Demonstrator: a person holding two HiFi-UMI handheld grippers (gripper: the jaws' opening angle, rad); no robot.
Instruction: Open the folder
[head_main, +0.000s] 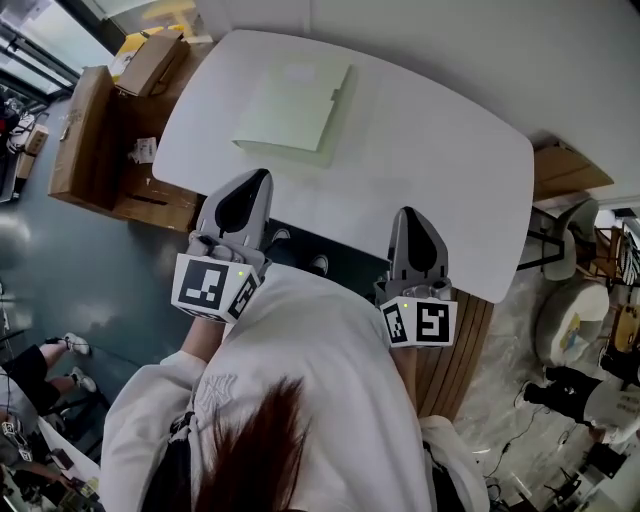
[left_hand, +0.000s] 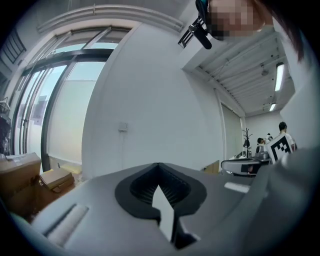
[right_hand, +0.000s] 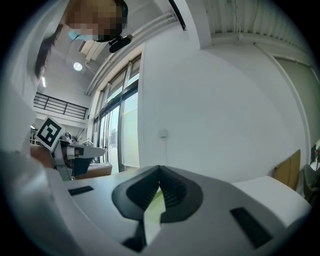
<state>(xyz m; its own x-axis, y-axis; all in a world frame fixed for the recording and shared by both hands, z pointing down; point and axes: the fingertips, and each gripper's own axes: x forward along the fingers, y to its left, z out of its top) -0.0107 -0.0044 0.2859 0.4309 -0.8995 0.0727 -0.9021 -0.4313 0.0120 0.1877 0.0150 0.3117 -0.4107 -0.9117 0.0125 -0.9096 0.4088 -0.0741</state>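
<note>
Nearest in the head view are the person's dark hair (head_main: 262, 450) and white sweatshirt (head_main: 320, 360). Just beyond them the two grippers are held level, side by side, over the near edge of the white table (head_main: 430, 150). The left gripper (head_main: 257, 184) and the right gripper (head_main: 408, 216) both taper to closed tips, each with its marker cube at the near end. The folder (head_main: 295, 110), pale green and closed, lies flat at the far left part of the table, well apart from both grippers. Left of the table stand cardboard boxes (head_main: 80, 140) on a wooden shelf.

In the left gripper view, the left gripper (left_hand: 159, 166) has its jaws together, tips meeting and nothing between them. A white wall (left_hand: 160, 105) fills the view ahead, with windows (left_hand: 50, 110) at the left. The right gripper's marker cube (left_hand: 281, 145) shows at the far right.

In the right gripper view, the right gripper (right_hand: 160, 170) also has its jaws closed tip to tip and holds nothing. A pale green strip (right_hand: 156, 202) shows through the slit below the tips. The left gripper's marker cube (right_hand: 48, 132) sits at the left.
</note>
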